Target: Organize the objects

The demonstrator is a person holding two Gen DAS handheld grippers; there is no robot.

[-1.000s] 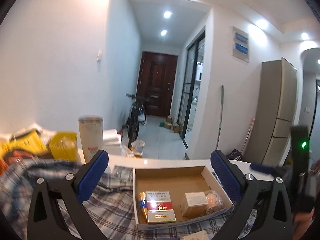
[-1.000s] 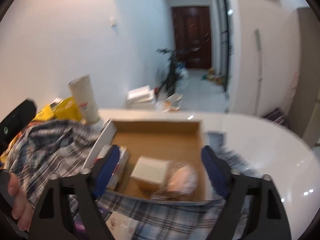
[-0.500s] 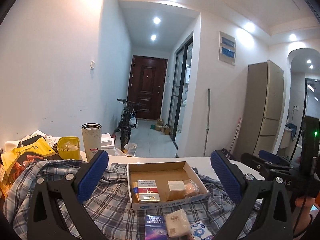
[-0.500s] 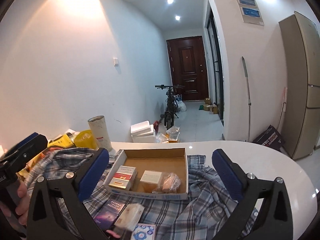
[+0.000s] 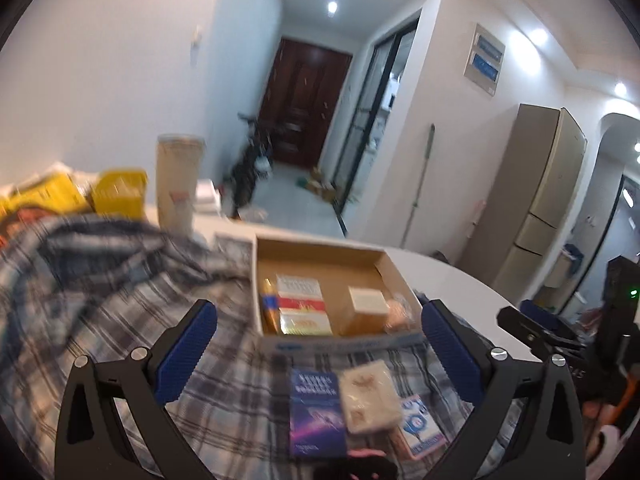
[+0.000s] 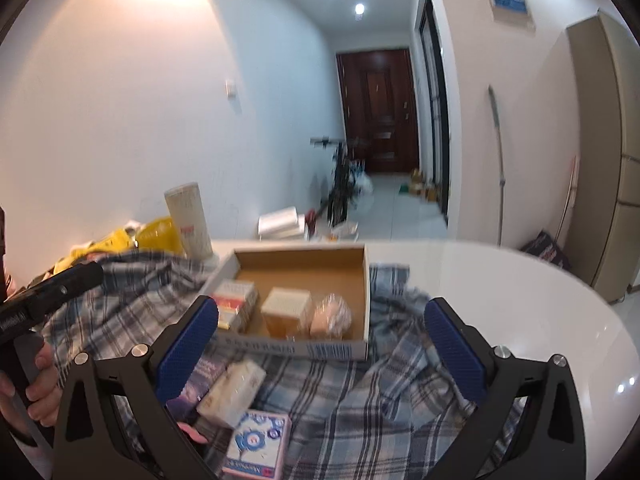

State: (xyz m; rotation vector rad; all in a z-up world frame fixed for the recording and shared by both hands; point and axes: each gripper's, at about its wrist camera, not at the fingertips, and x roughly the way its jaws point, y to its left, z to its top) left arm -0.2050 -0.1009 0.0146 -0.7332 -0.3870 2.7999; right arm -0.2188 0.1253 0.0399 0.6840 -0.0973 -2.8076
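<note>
Both grippers released, nothing held: left gripper (image 5: 320, 344), right gripper (image 6: 322, 340). Cardboard tray (image 6: 296, 347) on plaid shirt (image 6: 360, 408), part-filled near front wall. Loose tissue pack (image 6: 230, 394), card box (image 6: 258, 446) lying ahead of tray, likely next in.

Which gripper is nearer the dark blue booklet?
Left. The left gripper opens right over the dark blue booklet; the right gripper sits further right, the booklet beneath its left finger.

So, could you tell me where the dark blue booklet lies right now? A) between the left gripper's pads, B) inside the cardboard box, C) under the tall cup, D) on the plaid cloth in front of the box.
D: the dark blue booklet lies flat on the plaid cloth, just outside the cardboard box.
</note>
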